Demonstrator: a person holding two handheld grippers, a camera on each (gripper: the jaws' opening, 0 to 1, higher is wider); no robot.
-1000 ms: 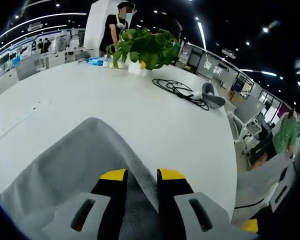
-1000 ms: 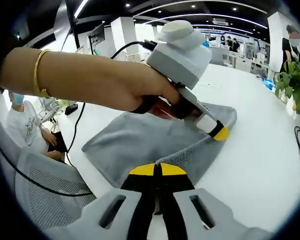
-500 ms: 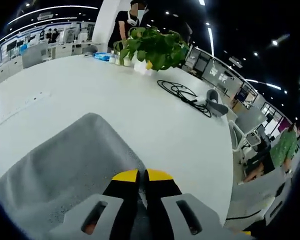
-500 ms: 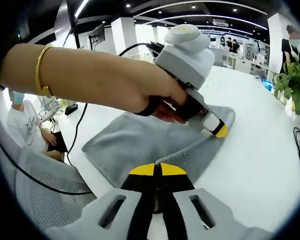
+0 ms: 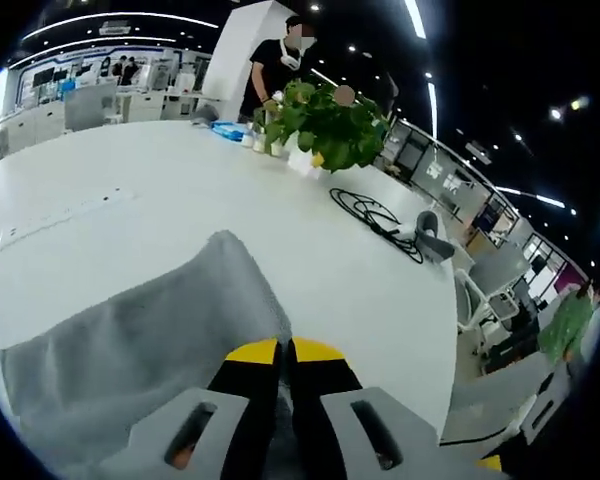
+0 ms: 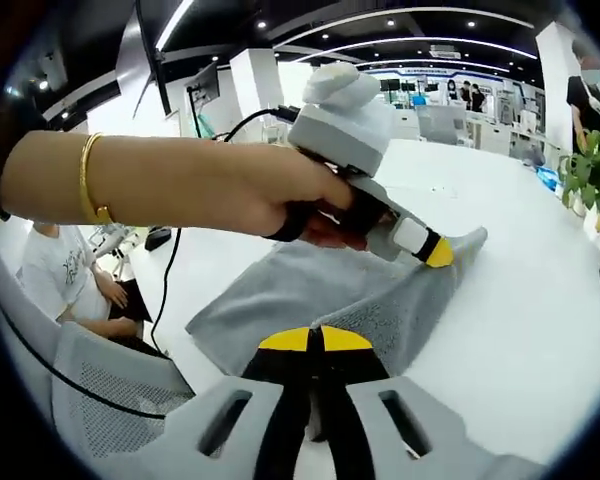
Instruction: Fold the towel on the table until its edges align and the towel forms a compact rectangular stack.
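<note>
A grey towel (image 5: 150,330) (image 6: 320,295) lies partly lifted off the white table (image 5: 310,250). In the left gripper view my left gripper (image 5: 283,350) is shut on the towel's near edge, and the cloth rises to a peak ahead of the jaws. In the right gripper view my right gripper (image 6: 314,340) is shut on another part of the towel's edge. The left gripper (image 6: 435,255), held by a person's hand (image 6: 300,195), pinches the far corner up above the table.
A potted plant (image 5: 325,115) and small items stand at the table's far side, with a black cable (image 5: 375,212) to its right. A person (image 5: 280,65) stands behind the plant. Another person (image 6: 70,280) sits by mesh chairs (image 6: 110,395) at the table's edge.
Both grippers have risen with the towel, pulling its edge off the table. A second ago the left jaws stood apart; they have shut on the cloth.
</note>
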